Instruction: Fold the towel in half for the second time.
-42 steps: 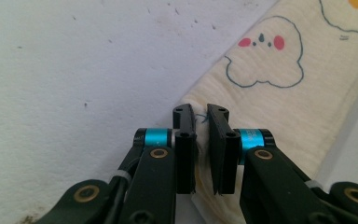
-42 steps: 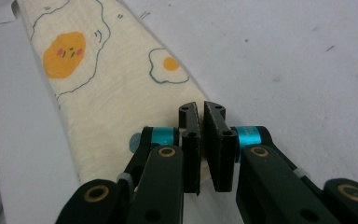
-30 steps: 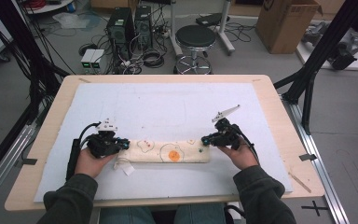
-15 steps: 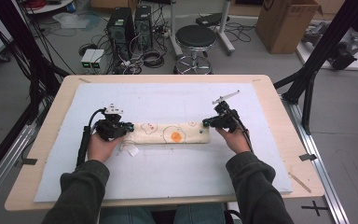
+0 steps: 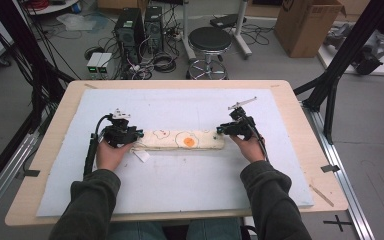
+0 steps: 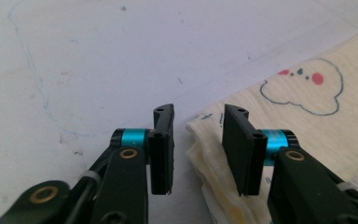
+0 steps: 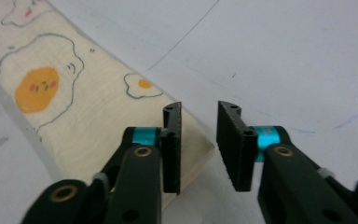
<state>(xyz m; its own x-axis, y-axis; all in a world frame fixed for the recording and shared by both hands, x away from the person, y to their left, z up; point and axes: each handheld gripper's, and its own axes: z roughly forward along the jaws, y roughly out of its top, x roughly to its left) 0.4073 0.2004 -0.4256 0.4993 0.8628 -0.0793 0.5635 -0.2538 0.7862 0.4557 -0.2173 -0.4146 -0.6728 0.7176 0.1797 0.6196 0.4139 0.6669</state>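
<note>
Letting go of the folded cloth [image 5: 182, 140], we have just been opening both tools: the left tool [image 6: 198, 149] and right tool [image 7: 199, 147] stand apart at its 9 and 3 o'clock ends, pressing nothing. The long fold looks done; further folding may remain. The cloth lies mid-counter [image 5: 55, 200] on a pale mat [image 5: 180, 185]; a stool [image 5: 209, 40] stands at 12 o'clock.
</note>
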